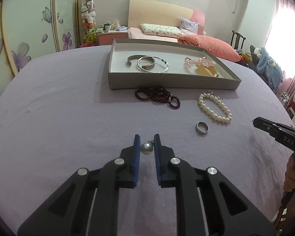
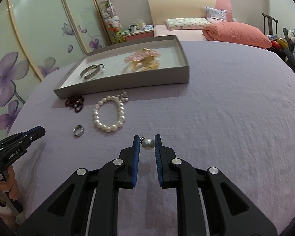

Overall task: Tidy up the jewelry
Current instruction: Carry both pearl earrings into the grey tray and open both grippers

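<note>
My left gripper (image 1: 147,141) is shut on a pearl earring (image 1: 146,147), held between its blue pads just above the purple cloth. My right gripper (image 2: 147,140) is shut on a second pearl earring (image 2: 148,144) the same way. A grey tray (image 1: 173,81) at the back holds silver bangles (image 1: 153,64), a pink bead bracelet (image 1: 198,62) and an amber piece (image 1: 206,71). In front of it lie a dark red bead string (image 1: 159,96), a white pearl bracelet (image 1: 214,107) and a silver ring (image 1: 202,127).
The purple cloth (image 1: 59,118) covers the whole work surface. Behind it stand a bed with pink bedding (image 1: 204,41), a wardrobe with flower decals (image 1: 23,45) and a chair with clothes (image 1: 265,63). The right gripper's body (image 1: 279,133) shows at the right edge.
</note>
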